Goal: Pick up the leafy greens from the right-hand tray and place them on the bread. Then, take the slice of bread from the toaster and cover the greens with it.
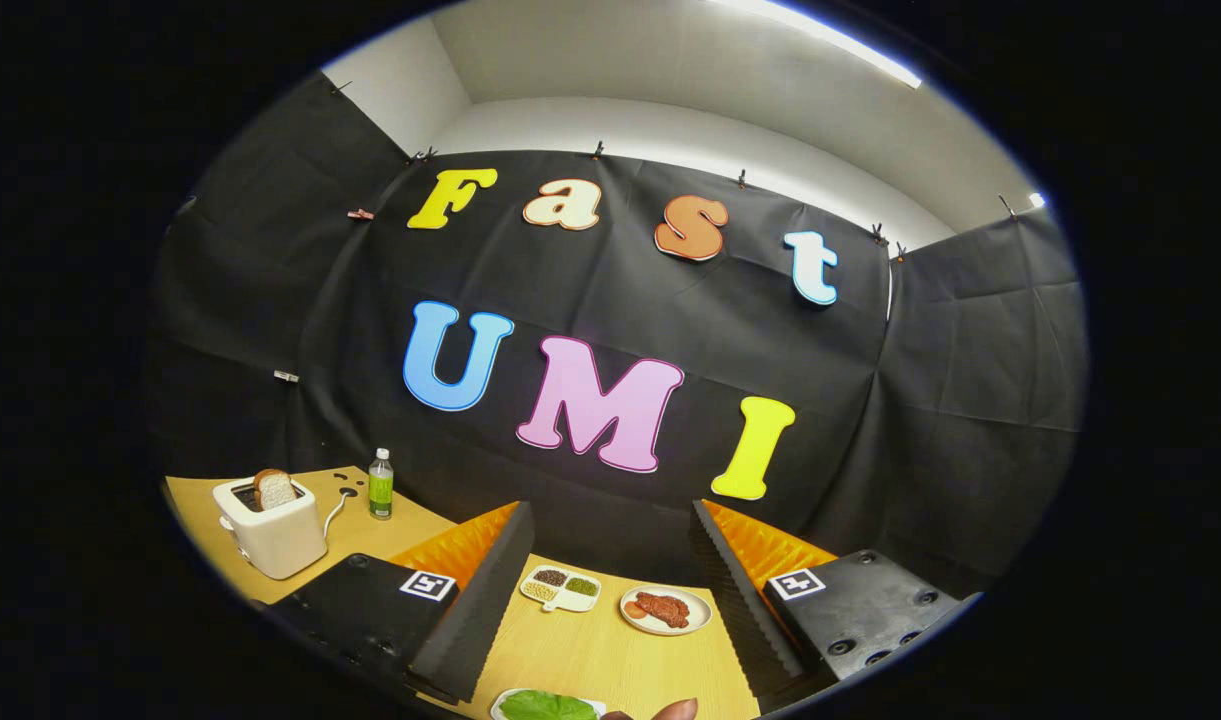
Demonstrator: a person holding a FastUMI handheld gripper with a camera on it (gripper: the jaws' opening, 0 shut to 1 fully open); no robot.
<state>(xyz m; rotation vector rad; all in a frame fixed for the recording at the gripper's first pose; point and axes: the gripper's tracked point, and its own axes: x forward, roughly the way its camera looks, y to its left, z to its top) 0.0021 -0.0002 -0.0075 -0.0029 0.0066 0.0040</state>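
My gripper (pixel 610 590) is open, its two fingers spread wide above the wooden table (pixel 590 650) with nothing between them. The leafy greens (pixel 548 706) lie on a white tray (pixel 497 705), close in and low between the fingers. A white toaster (pixel 270 530) stands off beyond the left finger, with a slice of bread (pixel 274 488) sticking up out of its slot. The bread that lies flat on the table is out of sight.
A white divided dish of seeds (pixel 562 588) and a plate with reddish meat (pixel 665 610) sit ahead between the fingers. A green bottle (pixel 381 484) stands right of the toaster. A person's fingertips (pixel 675 710) show beside the greens tray.
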